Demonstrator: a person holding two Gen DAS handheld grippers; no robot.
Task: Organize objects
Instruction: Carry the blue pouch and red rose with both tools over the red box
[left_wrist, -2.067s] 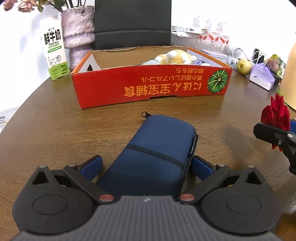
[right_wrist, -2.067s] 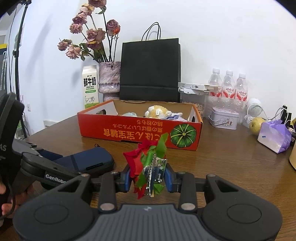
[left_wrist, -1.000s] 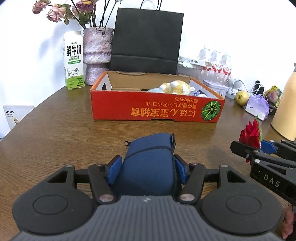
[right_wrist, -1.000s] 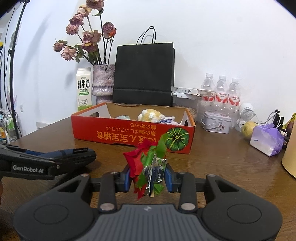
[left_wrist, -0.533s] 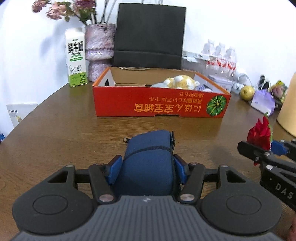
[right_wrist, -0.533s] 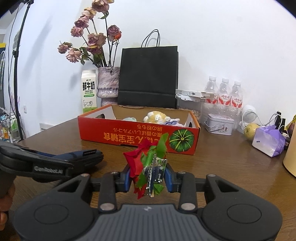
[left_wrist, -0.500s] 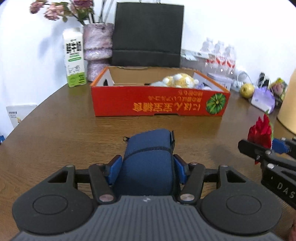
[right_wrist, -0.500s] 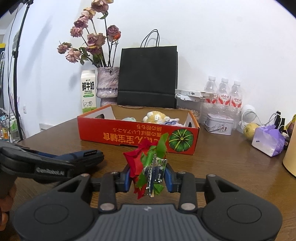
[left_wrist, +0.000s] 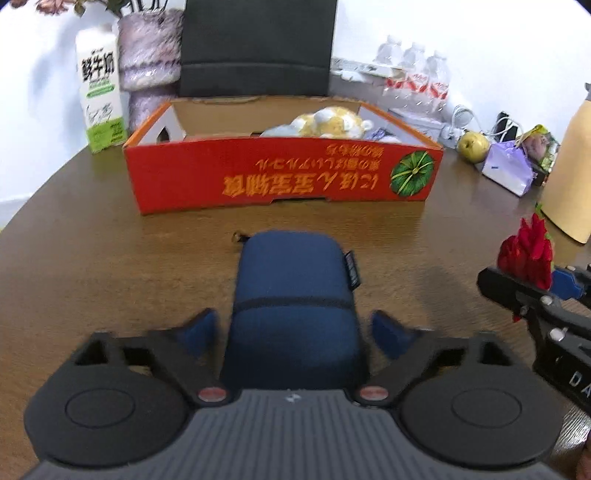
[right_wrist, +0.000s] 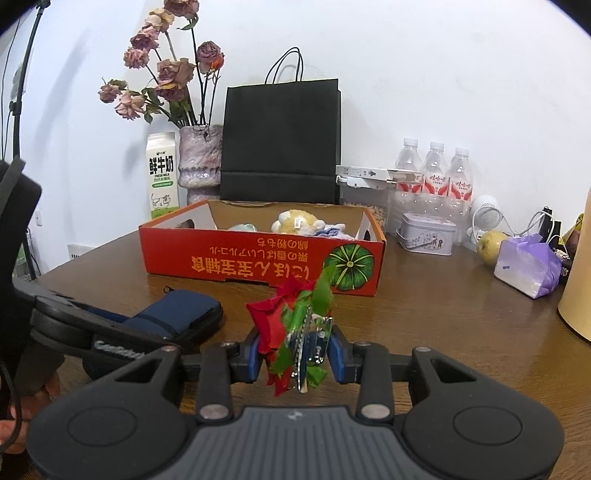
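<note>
The blue pouch (left_wrist: 293, 295) is being left lying flat on the brown surface (left_wrist: 92, 258), between the spread pads of the left hand-held gripper (left_wrist: 295, 328), whose jaws have just been opening wide; the pads are no longer being pressed against it. Its long axis is being pointed away from the camera toward the red cardboard box (left_wrist: 280, 177), zipper pull at the far end. A red artificial flower (right_wrist: 291, 325) is being clamped, roughly upright, in the narrow right hand-held gripper (right_wrist: 295, 354), near the box's front right corner.
</note>
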